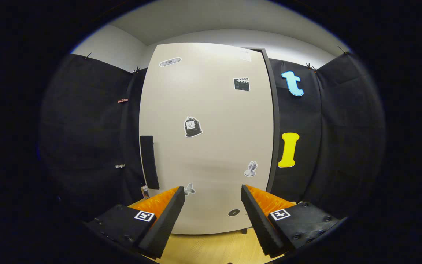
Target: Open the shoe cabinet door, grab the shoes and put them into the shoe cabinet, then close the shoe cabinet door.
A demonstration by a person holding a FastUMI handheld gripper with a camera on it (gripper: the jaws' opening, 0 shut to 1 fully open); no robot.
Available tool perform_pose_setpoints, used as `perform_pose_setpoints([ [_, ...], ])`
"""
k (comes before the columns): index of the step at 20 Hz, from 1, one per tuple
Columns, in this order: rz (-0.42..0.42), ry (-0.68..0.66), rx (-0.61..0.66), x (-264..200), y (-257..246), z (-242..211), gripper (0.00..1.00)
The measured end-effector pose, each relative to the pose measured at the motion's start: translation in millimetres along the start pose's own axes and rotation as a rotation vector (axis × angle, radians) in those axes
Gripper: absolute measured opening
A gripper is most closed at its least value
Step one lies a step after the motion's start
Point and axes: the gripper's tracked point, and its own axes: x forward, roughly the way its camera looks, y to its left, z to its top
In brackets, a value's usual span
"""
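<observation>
**tongs_guy:** So, quick check on my shoe cabinet job. My tongs (pixel 213 205) hang spread wide with nothing between them, pointed straight at the shoe cabinet door (pixel 211 139). Going left to right: a dark handle (pixel 149 162) sits at the door's left edge, stickers are scattered over the panel, and a dark strip of cabinet side (pixel 274 121) runs down the right. The door looks flush shut to me.

**hinge_nerd:** A shut door fits two spots, though: shoes not in yet, or shoes in and the door swung to again. Which one?

**tongs_guy:** Can't tell. No shoes anywhere I can see, and the inside is hidden behind the panel.

**hinge_nerd:** If you do go for the handle, come at it square, get both fingers around it, and pull along the arc since the hinges are probably on the right.

**tongs_guy:** Noted. The cabinet's foot is half hidden behind my right finger, and something small by the door's lower left corner is too tiny to make out. The wooden floor (pixel 211 249) shows beneath.
</observation>
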Motion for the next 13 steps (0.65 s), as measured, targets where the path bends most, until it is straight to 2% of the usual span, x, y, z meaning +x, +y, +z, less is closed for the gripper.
perform_pose_setpoints([
  [13,0.005,-0.001,0.006,-9.3,-4.5,-1.6,0.98],
])
